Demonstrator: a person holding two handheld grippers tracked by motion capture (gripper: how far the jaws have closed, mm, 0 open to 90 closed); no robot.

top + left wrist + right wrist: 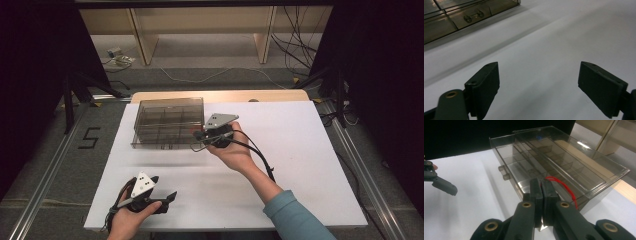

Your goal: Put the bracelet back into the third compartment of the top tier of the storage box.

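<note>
A smoky clear plastic organiser box (167, 120) with divided compartments stands at the back left of the white board (290, 170). Its front drawer (506, 167), with two small knobs, is slid partly out. My right gripper (199, 135) is at the box's near right corner. In the right gripper view its jaws (541, 182) are pressed together over the drawer, and a thin red wire (565, 188) arcs out from their tips. My left gripper (169, 196) rests low near the board's front left. Its jaws (537, 75) stand wide apart with nothing between them, facing the box (461, 17).
A wooden tabletop edge (220, 95) shows behind the board. Metal rails (45, 185) run along both sides on the floor, with loose cables (295, 50) and shelf legs (145, 45) beyond. One jaw of the left gripper (445, 186) appears at the left of the right gripper view.
</note>
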